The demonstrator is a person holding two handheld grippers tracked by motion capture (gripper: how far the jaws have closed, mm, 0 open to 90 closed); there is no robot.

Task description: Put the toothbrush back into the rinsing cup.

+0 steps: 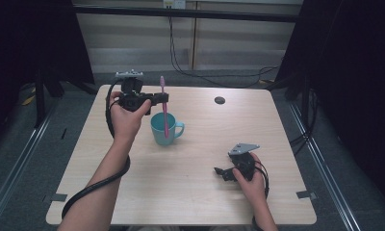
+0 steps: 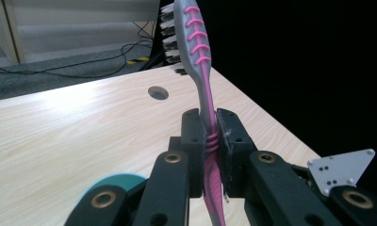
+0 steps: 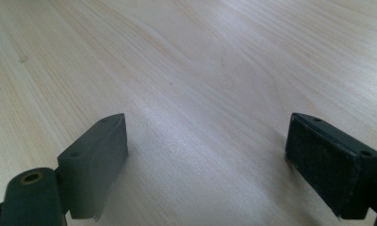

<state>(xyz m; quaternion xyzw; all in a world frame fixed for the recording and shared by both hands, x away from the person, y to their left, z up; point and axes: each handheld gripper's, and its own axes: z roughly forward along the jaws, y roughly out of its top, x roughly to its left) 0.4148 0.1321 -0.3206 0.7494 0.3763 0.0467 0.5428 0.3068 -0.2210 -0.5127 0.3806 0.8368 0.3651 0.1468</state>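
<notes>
Pale wood tabletop [image 1: 190, 173] in a dark-curtained bay; cables run along the floor behind it, and there is a round grommet hole [image 1: 219, 100] near the far edge.

Left gripper [image 1: 154, 99] raised over the far-left part of the tabletop, jaws clenched on a pink and grey toothbrush [image 1: 163, 103]. In the left gripper view the pads pinch the ribbed part of the handle [image 2: 210, 141], bristle head up. The brush hangs near vertical, and its lower end reaches into the teal mug [image 1: 165, 129], which stands upright with its handle to the right. Whether the tip touches the bottom: cannot tell.

Judgement: the mid-handle grip keeps the brush plumb, so it can pass through the mug's mouth without touching the rim.

Right gripper [image 1: 221, 172] is low over the near-right tabletop, well apart from the mug. Jaws spread wide, nothing between them, bare wood below. Probably parked, as this step needs one hand.
</notes>
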